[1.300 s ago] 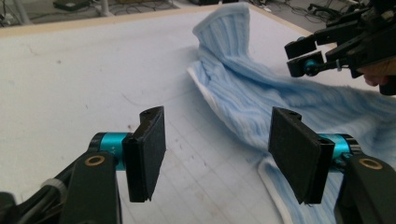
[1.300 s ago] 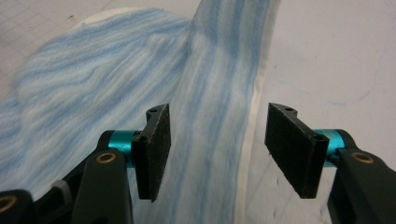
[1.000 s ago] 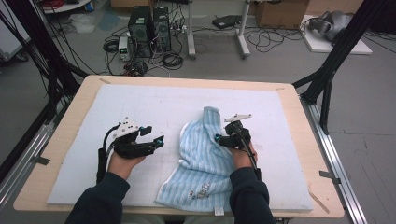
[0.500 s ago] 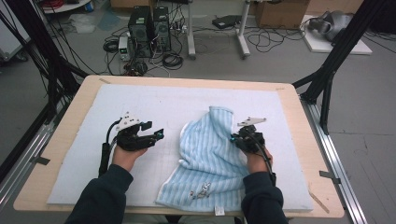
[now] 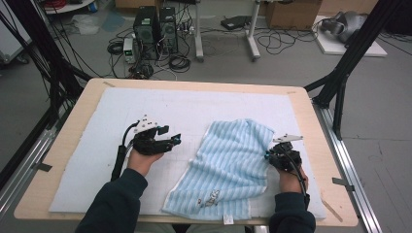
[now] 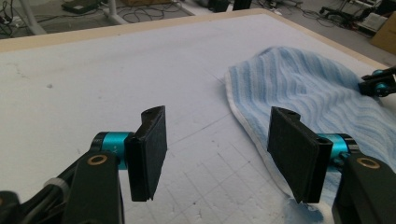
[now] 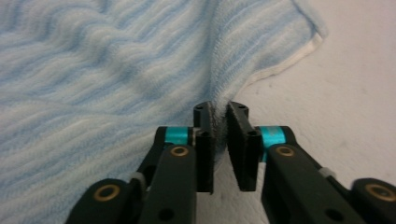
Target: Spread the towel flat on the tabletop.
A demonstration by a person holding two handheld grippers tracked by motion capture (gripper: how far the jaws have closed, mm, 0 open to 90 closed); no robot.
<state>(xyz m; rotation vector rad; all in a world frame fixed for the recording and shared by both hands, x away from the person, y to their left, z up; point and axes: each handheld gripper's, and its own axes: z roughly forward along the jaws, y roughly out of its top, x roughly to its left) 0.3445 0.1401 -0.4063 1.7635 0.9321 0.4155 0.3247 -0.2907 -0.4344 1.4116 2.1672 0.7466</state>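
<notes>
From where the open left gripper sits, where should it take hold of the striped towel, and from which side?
Probably the towel's white-hemmed left edge, approached from the bare mat side: that hem lies flat, exposed and nearest the left gripper, opposite the right gripper's pinch.

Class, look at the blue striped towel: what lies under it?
The blue striped towel lies on a white foam mat that covers the wooden table. The right gripper pinches its edge. Anything beneath the cloth is covered from sight.
</notes>
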